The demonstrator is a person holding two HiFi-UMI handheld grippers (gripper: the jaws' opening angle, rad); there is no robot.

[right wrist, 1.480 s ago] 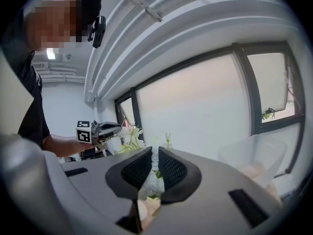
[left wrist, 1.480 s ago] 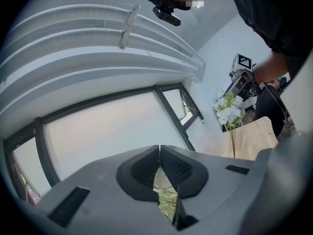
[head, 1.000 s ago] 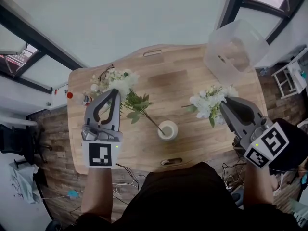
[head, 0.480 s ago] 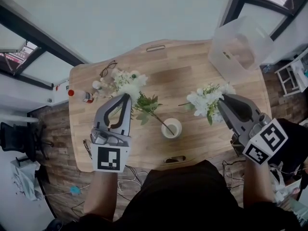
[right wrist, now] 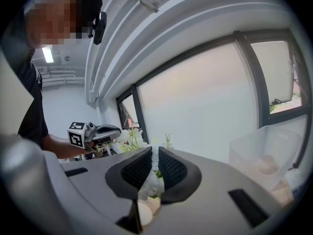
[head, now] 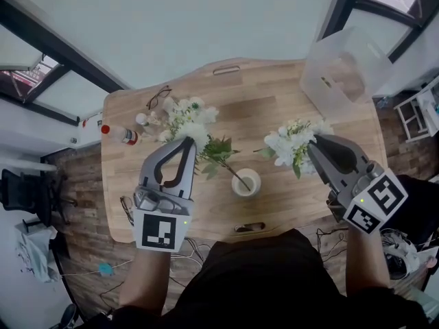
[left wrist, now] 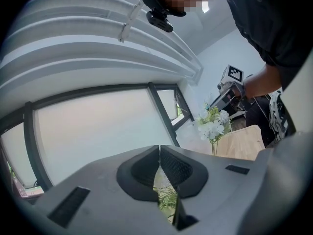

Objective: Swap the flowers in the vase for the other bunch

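A small white vase [head: 245, 183] stands near the table's front middle. My left gripper [head: 187, 141] is shut on a tilted bunch of white flowers with green leaves [head: 186, 117]. The bunch's thin stem [head: 230, 172] slants down to the vase's mouth. Green foliage shows between the left gripper's [left wrist: 159, 148] closed jaws in the left gripper view. My right gripper [head: 310, 141] is shut on a second white bunch [head: 291, 142], held above the table to the right of the vase. White blooms sit between the right gripper's [right wrist: 155, 151] pads [right wrist: 172, 168].
A clear plastic bin [head: 343, 64] stands at the wooden table's [head: 274, 101] back right. A pair of glasses [head: 158, 98] and a red-capped bottle [head: 121, 134] lie at the back left. Cables hang below the table's front edge.
My left gripper has carried its bunch to the right, closer to the vase, with the stem still pointing at the vase's mouth. The right gripper and its bunch have hardly moved.
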